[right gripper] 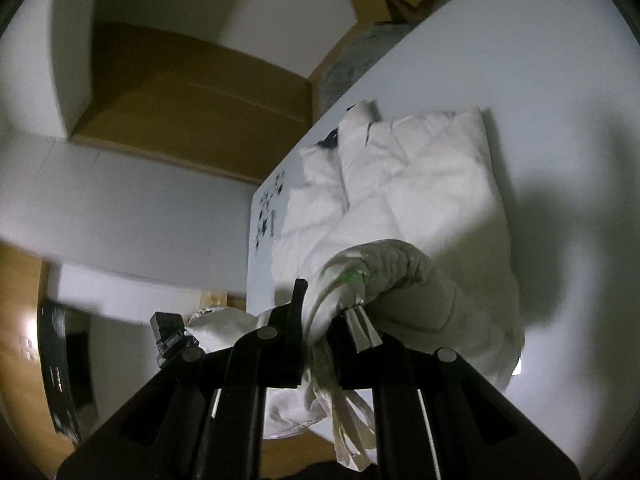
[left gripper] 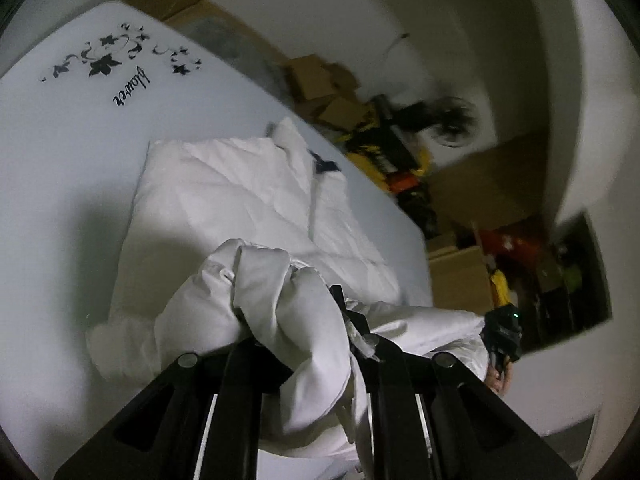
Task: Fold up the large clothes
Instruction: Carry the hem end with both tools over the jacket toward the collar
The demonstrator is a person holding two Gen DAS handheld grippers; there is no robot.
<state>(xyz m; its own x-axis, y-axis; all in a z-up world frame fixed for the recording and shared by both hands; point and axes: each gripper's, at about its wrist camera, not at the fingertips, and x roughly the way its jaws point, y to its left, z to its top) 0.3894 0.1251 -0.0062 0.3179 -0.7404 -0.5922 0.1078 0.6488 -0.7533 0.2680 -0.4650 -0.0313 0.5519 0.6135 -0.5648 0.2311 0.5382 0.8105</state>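
My left claw (left gripper: 304, 320) and right claw (right gripper: 320, 312) each grip bunched hem of the white padded jacket (left gripper: 240, 200), lifted above the white flower-printed tabletop (left gripper: 60, 140).

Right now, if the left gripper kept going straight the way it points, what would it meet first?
Most likely the jacket lying flat on the table; the left gripper already pinches its bunched hem. Depth is hard to judge.

Dim, cool indoor light. Heavy fisheye bending and dark corners. Motion blur over the background clutter (left gripper: 400, 152). Soft shadows on the desk (right gripper: 560, 160) beyond each tool.
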